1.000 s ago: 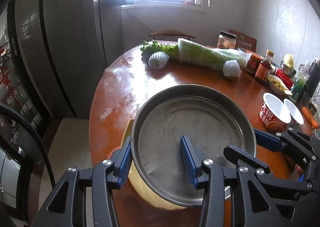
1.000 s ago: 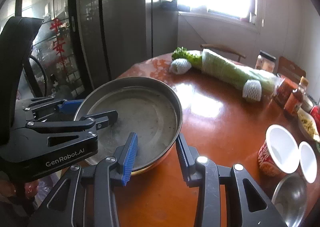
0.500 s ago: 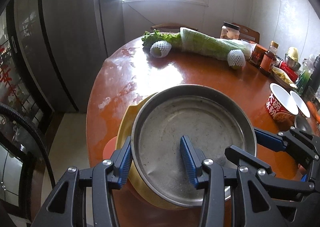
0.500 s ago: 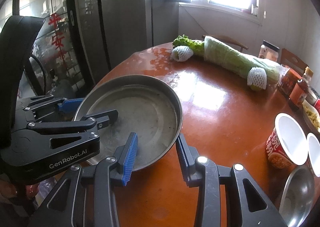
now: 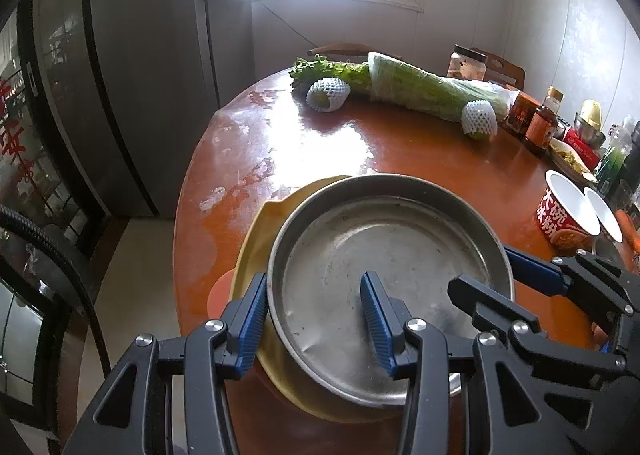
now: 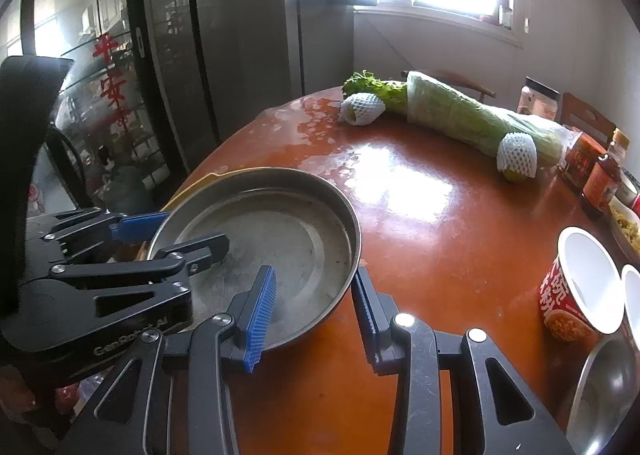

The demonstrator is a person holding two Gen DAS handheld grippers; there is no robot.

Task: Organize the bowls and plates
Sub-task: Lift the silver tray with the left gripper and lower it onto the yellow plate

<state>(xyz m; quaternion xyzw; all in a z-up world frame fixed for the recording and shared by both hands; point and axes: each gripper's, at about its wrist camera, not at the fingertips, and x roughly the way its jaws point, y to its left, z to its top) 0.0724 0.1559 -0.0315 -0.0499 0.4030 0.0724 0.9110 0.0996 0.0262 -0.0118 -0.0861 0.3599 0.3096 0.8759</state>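
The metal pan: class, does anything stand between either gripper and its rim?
No. The left gripper and right gripper each straddle the metal pan's rim, one finger inside, one outside. A yellow dish lies beneath it.

Free room: wide bare stretch of the glossy red-brown round table (image 6: 420,223), between the shallow round steel pan (image 6: 280,239) and the far produce.
Far edge blocked: long wrapped green cabbage (image 6: 464,115), two fruits in white foam netting (image 6: 362,109).
Right side crowded: red instant-noodle cup (image 6: 576,287), steel bowl (image 6: 604,387), brown sauce bottles (image 6: 602,183).
Left: dark tall cabinet (image 6: 224,39), off the table.
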